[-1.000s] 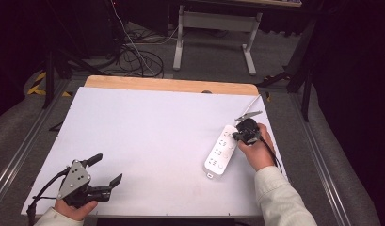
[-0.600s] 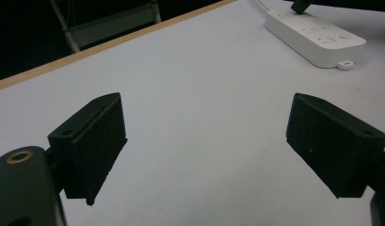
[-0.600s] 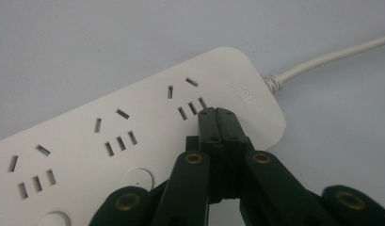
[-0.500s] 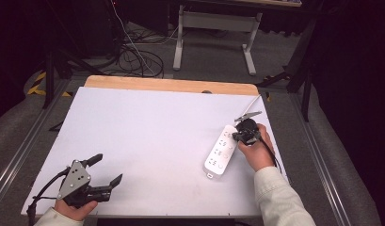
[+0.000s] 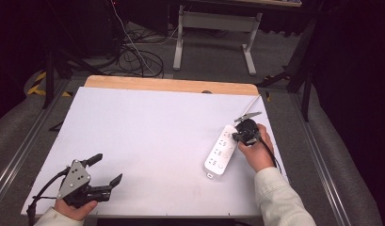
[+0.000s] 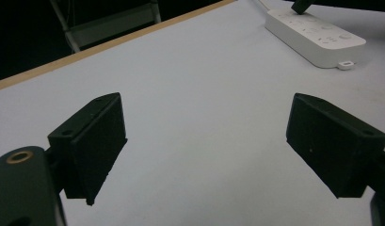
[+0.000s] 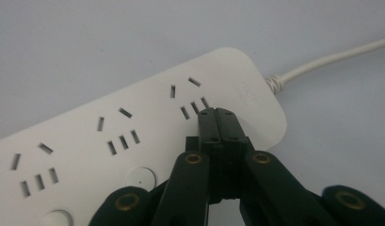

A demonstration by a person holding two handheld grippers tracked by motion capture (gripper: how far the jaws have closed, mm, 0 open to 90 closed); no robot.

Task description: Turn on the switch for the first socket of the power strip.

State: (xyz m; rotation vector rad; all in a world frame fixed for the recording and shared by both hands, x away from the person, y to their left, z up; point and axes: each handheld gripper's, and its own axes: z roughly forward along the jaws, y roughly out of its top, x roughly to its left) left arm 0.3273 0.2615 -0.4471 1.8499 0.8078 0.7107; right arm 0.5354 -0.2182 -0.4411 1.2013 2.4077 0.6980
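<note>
White tabletop [image 5: 148, 136] carries a white power strip [image 5: 221, 151] at its right side, long axis running near-to-far, cord [image 7: 322, 61] at its far end; its embossed mark is unreadable. Right gripper [image 7: 217, 113], clenched empty, tips touching the strip's far end. Left gripper [image 6: 204, 141] gapes empty, near left.

Surface: table [image 5: 133, 122], white top, wooden strip seen along far edge | Resting on it: white power strip [image 5: 220, 151], right side, cord [image 5: 250, 104] led to far-right corner
</note>
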